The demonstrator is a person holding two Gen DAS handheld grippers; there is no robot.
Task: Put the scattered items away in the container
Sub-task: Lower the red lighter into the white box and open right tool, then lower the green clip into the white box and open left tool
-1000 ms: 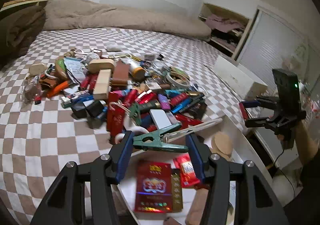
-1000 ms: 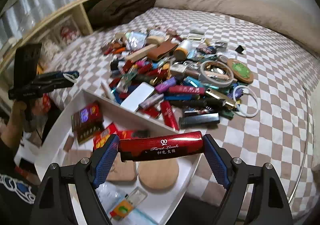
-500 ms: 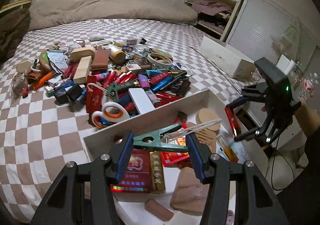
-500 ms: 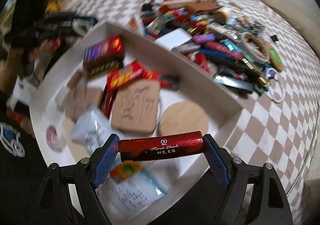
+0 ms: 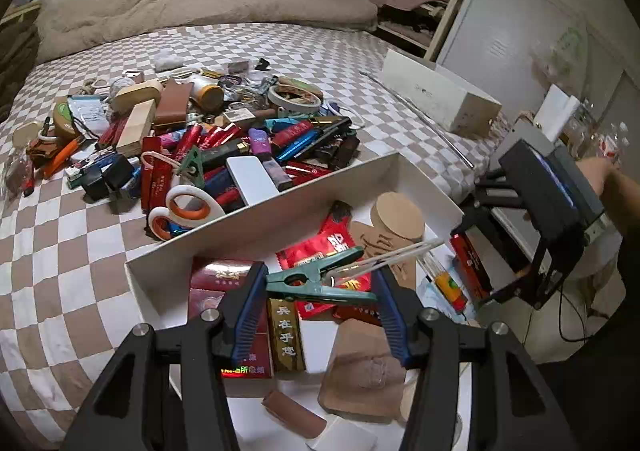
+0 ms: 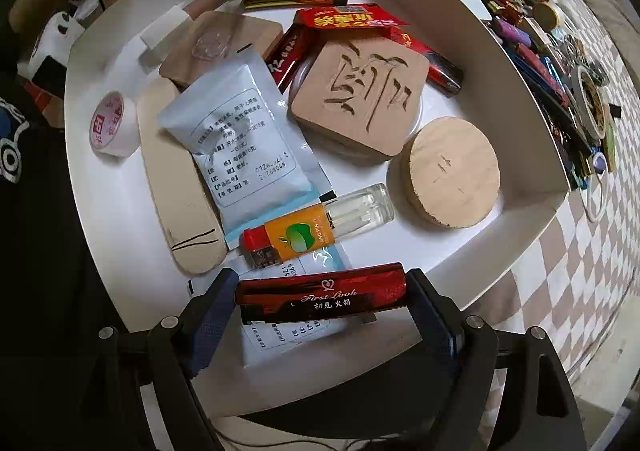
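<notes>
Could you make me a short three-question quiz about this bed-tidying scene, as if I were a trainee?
1. True or false: the left gripper holds a green plastic clothes peg.
2. What does the right gripper hold over the white rectangular container?
A. a white roll of tape
B. a glossy red lighter with gold lettering
C. orange-handled scissors
3. Fill in: the round pale wooden disc lies ____ the container.

Key
1. True; the peg also clamps thin pale sticks.
2. B, the lighter. The tape is already in the container and the scissors are on the checked bedsheet.
3. inside
</notes>
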